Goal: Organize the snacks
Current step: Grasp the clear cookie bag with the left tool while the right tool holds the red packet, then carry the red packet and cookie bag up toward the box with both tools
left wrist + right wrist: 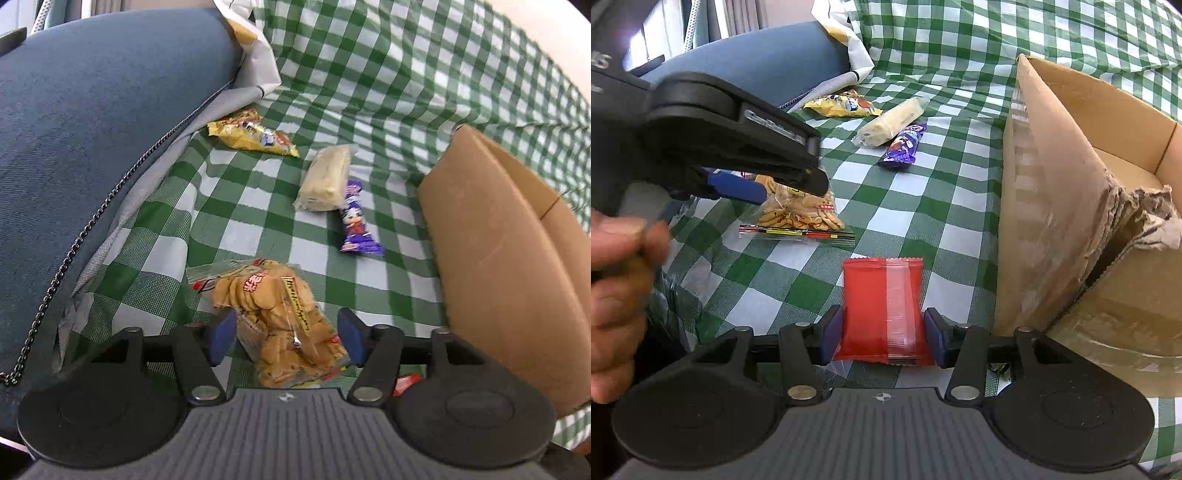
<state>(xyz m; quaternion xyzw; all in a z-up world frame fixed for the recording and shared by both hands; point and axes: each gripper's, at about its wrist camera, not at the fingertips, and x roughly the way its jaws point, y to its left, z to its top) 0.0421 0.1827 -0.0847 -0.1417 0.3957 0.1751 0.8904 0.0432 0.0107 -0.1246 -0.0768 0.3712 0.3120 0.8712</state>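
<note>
The left hand-held gripper (288, 339) stood wide, its blue pads on either side of the clear cracker bag (275, 325) but not yet pressing it. The bag lay on the green checked cloth (240, 206) near the blue cushion (103, 122). It looked light and crinkly, its round crackers brittle, so a gentle pinch across the loosely filled middle or on the sealed end would suit it better than a hard squeeze.

The right hand-held gripper (882, 336) straddled the red packet (879, 314), pads close beside its edges; whether they touched I could not tell. The packet lay flat just beside the cardboard box (1052, 206), and seemed thin, soft and slick, likely to slide unless held across its width.

Farther off on the cloth lay a yellow packet (255, 134), a pale wrapped bar (327, 179) and a purple packet (356, 221).
</note>
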